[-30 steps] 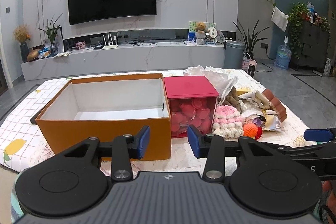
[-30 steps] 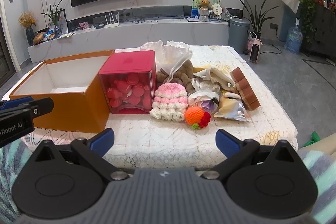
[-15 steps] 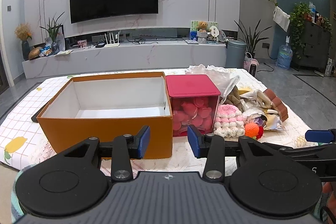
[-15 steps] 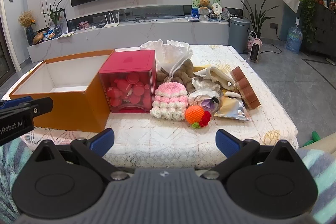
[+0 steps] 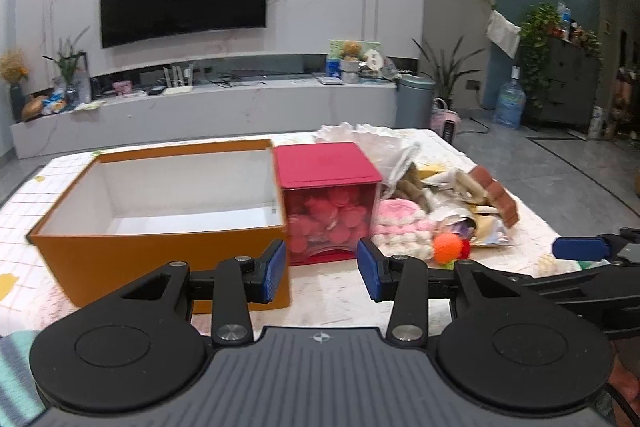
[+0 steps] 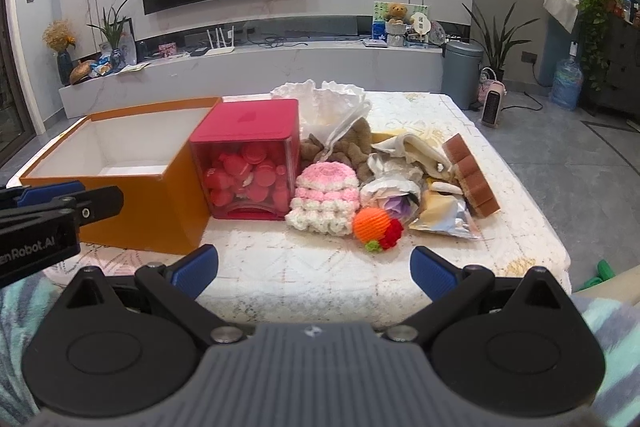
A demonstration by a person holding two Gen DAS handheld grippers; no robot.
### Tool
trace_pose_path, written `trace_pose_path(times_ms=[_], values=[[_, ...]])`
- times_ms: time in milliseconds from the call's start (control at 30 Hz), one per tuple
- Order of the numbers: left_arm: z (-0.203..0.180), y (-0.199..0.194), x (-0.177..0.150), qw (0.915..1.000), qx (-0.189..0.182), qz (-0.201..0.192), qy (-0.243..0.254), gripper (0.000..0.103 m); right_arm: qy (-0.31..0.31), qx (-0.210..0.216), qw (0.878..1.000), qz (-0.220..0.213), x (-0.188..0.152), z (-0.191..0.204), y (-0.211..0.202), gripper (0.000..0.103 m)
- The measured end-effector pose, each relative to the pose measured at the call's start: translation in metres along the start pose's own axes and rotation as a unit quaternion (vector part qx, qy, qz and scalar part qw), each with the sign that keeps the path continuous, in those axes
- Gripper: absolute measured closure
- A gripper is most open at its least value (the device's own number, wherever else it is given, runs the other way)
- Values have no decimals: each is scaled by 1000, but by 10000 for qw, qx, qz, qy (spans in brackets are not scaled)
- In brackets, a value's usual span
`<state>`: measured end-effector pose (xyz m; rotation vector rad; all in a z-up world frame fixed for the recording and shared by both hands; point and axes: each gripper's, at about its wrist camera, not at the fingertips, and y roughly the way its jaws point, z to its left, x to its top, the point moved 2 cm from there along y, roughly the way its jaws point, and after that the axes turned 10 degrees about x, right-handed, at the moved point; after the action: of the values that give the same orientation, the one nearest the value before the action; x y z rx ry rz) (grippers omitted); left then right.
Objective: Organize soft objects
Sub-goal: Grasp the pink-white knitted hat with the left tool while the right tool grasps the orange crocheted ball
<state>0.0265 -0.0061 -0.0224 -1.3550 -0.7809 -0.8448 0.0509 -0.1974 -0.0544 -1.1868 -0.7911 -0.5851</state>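
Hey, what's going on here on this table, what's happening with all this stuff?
A person holds a gripper in each hand over a table, about to sort soft things. The left gripper and right gripper are both open and empty, touching nothing. The orange box sits empty beside a red-lidded container. The pink crochet hat, orange crochet ball and other items lie piled, not yet sorted.

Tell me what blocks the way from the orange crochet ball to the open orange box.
The red-lidded clear container stands right against the orange box, between it and the orange crochet ball. The pink-and-white knitted hat also sits just left of the ball. Above them, nothing visible blocks.
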Motion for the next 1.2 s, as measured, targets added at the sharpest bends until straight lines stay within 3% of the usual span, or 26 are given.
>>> trace_pose_path(times_ms=[300, 400, 667, 800, 933, 1200], values=[[-34, 38, 11, 9960, -756, 333, 332, 52, -15, -64, 9998, 171, 13, -32, 21, 36], [-44, 57, 14, 9933, -939, 542, 408, 52, -58, 1, 9995, 310, 20, -43, 35, 40], [-63, 111, 7, 9877, -1012, 1015, 633, 50, 440, 317, 9958, 743, 31, -79, 99, 59], [-57, 129, 6, 9858, -1048, 1254, 397, 45, 537, 307, 9919, 1110, 30, -90, 129, 66], [-56, 146, 6, 9820, -1148, 1478, 239, 38, 1123, 387, 9845, 1287, 27, -111, 147, 65], [-65, 178, 7, 9760, -1282, 1754, 124, 37, 1243, 315, 9846, 1189, 27, -118, 163, 54]])
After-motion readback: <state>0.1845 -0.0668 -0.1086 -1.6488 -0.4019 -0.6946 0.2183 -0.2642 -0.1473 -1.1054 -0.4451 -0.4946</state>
